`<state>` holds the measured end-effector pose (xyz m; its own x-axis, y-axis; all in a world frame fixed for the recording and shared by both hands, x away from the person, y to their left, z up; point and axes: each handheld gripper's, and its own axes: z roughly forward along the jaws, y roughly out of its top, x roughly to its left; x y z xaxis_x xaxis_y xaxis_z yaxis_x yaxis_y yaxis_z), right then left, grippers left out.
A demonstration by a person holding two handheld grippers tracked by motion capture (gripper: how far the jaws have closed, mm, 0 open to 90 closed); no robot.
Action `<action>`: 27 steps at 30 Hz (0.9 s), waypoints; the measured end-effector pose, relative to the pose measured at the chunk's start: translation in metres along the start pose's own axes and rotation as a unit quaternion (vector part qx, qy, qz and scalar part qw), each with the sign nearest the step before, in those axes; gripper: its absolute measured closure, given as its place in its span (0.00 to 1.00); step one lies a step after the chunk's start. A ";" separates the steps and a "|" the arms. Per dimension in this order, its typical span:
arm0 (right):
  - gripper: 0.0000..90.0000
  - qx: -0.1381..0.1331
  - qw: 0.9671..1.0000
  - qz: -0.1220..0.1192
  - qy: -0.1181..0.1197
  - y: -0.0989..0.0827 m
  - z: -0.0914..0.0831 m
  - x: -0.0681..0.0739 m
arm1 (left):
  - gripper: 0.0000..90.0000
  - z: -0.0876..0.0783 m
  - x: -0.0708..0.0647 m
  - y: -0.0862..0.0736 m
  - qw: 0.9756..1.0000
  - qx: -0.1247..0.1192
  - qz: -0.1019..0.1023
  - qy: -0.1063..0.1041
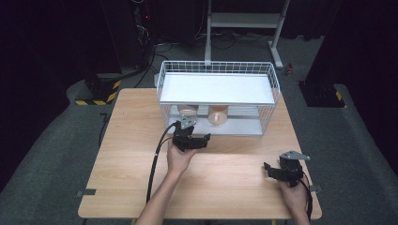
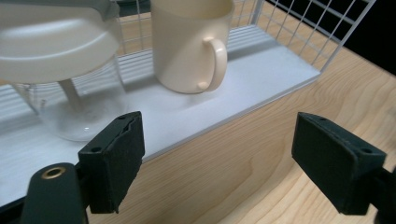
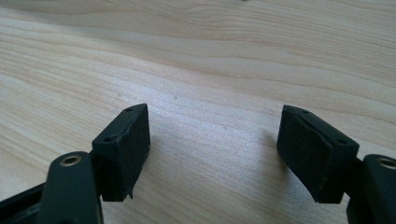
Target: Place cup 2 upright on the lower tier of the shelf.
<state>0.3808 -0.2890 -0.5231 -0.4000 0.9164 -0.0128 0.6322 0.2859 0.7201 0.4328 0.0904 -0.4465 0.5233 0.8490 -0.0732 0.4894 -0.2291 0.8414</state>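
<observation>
My wooden counter (image 1: pixel 141 154) carries a white wire rack (image 1: pixel 216 70); on its lower shelf stand a cream mug (image 2: pixel 187 42) and a lidded clear jar (image 2: pixel 60 70). I judge a reach beginning: left tool (image 2: pixel 217 154) gapes wide, empty, needing forward travel. The right tool (image 3: pixel 215 154) rests wide over bare wood.

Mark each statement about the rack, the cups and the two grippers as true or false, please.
1. The cream mug stands on the lower shelf of the wire rack. True.
2. The left gripper holds the mug. False: its jaws are open, with nothing between them.
3. The right gripper is open above the bare table. True.
4. The mug lies on its side. False: it stands upright.
5. A clear cup stands beside the mug. True.
</observation>
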 end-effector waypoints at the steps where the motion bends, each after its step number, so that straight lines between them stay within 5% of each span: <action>1: 0.29 0.000 1.000 0.000 0.000 0.000 0.000 0.000 | 0.20 -0.001 0.000 -0.001 1.000 0.001 0.008 0.003; 13: 0.29 0.000 1.000 0.000 0.000 0.000 0.000 0.000 | 0.19 -0.012 0.005 -0.007 1.000 -0.003 -0.014 -0.021; 27: 0.29 0.000 1.000 -0.002 0.000 0.000 0.000 0.000 | 0.19 -0.034 0.010 -0.015 1.000 -0.017 -0.010 -0.010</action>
<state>0.3810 -0.2892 -0.5231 -0.4014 0.9158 -0.0155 0.6303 0.2885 0.7208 0.4074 0.1184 -0.4414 0.5276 0.8436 -0.0998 0.4756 -0.1960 0.8575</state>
